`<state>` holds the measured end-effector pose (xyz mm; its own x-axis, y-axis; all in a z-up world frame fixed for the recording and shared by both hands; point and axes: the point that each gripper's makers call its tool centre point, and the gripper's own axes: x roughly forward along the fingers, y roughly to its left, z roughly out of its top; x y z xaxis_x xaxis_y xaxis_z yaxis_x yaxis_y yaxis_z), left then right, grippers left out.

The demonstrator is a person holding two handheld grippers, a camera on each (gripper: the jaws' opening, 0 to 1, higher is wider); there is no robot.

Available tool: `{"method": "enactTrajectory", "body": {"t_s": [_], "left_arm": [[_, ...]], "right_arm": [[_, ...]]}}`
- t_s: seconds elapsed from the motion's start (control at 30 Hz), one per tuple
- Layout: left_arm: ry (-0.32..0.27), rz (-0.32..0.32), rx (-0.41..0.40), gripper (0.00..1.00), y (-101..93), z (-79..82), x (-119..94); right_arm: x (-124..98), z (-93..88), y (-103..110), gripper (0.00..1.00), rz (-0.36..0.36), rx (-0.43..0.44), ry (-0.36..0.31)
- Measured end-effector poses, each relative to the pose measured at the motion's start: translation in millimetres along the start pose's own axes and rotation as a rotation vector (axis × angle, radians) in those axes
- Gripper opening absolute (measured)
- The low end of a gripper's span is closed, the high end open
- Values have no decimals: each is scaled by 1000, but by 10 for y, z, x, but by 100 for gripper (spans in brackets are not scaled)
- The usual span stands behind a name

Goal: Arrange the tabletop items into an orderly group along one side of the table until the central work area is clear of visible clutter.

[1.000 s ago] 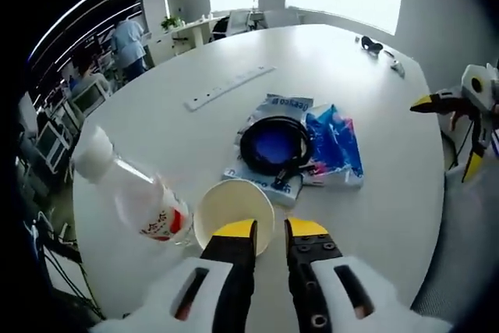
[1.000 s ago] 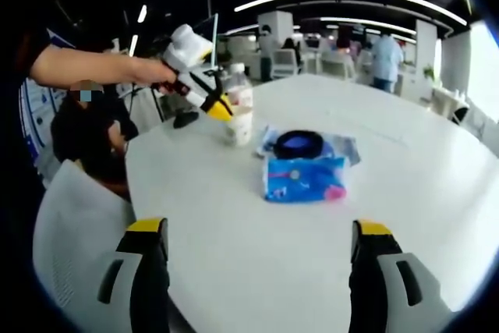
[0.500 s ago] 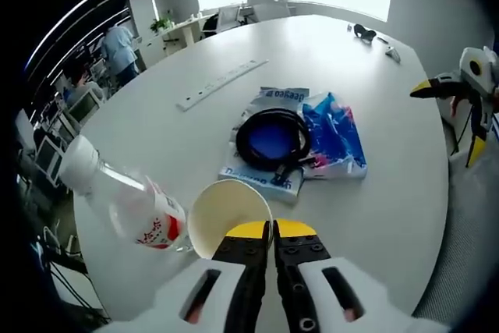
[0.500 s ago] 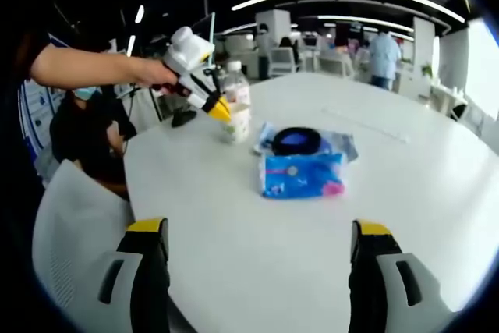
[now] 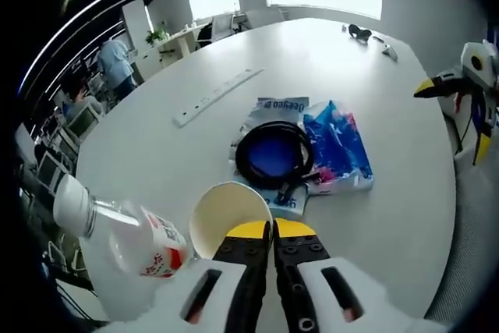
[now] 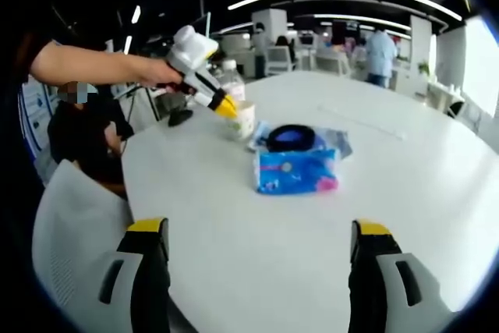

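— Two grippers here; which is nearer the paper cup (image 5: 228,214)?
— The left gripper (image 5: 271,229): its jaws pinch the cup's near rim at the table (image 5: 335,60) edge, beside the bottle (image 5: 129,232). The right gripper (image 6: 257,241) hangs wide open, well apart.

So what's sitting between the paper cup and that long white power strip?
In the left gripper view, only bare white table lies between the paper cup and the power strip; the black cable coil sits off to one side.
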<state>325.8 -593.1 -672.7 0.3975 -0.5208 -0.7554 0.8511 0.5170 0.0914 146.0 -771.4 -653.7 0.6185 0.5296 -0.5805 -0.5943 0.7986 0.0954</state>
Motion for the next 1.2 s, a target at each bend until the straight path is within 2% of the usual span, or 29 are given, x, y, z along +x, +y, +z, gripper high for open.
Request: {"method": "enactTrajectory", "body": {"t_s": [0.43, 1.2], "left_arm": [[-14, 16, 30, 0, 102, 111, 85], [25, 78, -24, 0, 327, 37, 75]], "right_arm": [[-32, -17, -52, 94, -10, 9, 0], [-24, -28, -57, 94, -10, 15, 2]]}}
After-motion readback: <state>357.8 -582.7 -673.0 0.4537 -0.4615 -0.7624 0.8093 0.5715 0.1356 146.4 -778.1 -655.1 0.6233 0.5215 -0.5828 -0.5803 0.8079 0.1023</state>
